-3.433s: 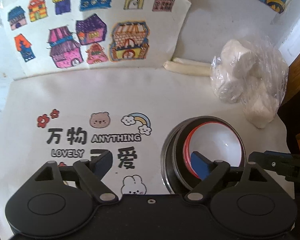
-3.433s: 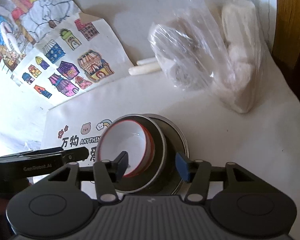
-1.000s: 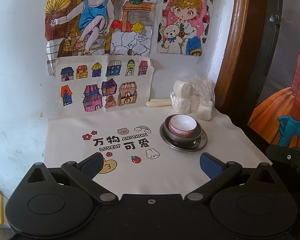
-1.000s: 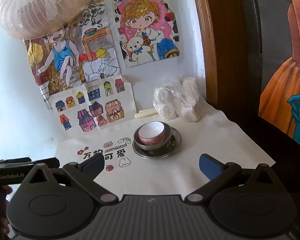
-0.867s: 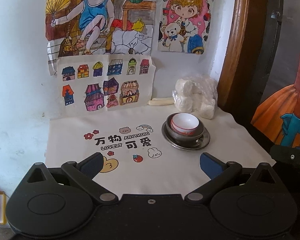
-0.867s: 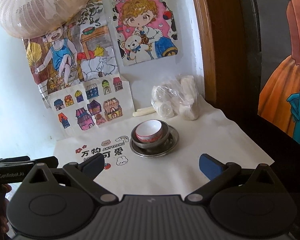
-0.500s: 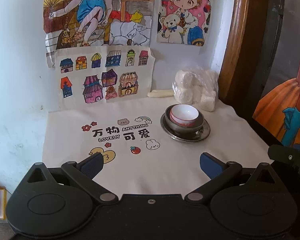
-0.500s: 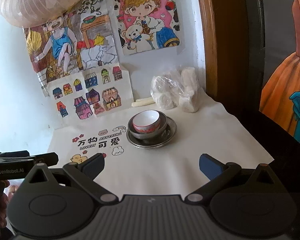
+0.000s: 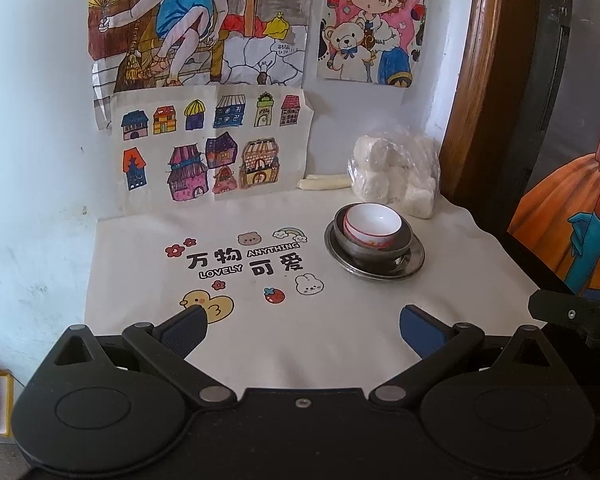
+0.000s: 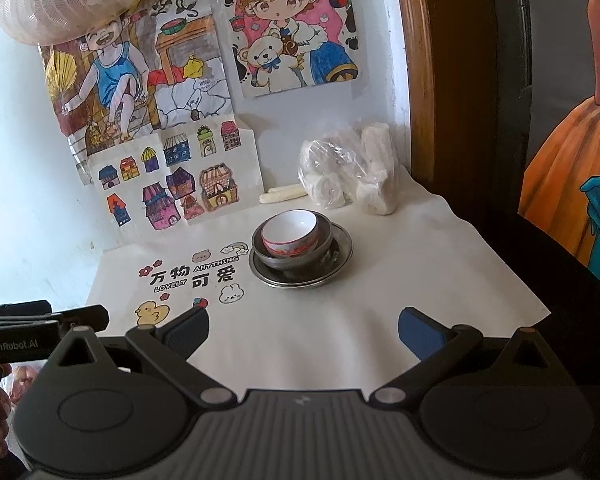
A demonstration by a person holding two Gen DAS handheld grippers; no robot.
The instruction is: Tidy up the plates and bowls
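A white bowl with a red rim (image 9: 373, 222) (image 10: 290, 232) sits nested in a dark grey bowl (image 9: 380, 250) (image 10: 296, 258), which stands on a steel plate (image 9: 414, 262) (image 10: 340, 258) at the right back of the white cloth. My left gripper (image 9: 302, 326) is open and empty, well in front of the stack. My right gripper (image 10: 302, 328) is open and empty, also pulled back from the stack. The left gripper's body shows at the left edge of the right wrist view (image 10: 40, 326).
A plastic bag of white lumps (image 9: 396, 176) (image 10: 350, 174) lies behind the stack by a wooden door frame (image 9: 466, 80). A pale stick (image 9: 324, 182) lies at the wall. Drawings hang on the wall. The printed cloth (image 9: 260, 320) covers the table; its right edge drops off.
Both grippers have drawn far back from the stacked bowls since 3.4 s ago and opened wide. Over the last second the views have shifted only slightly; the stack has not moved.
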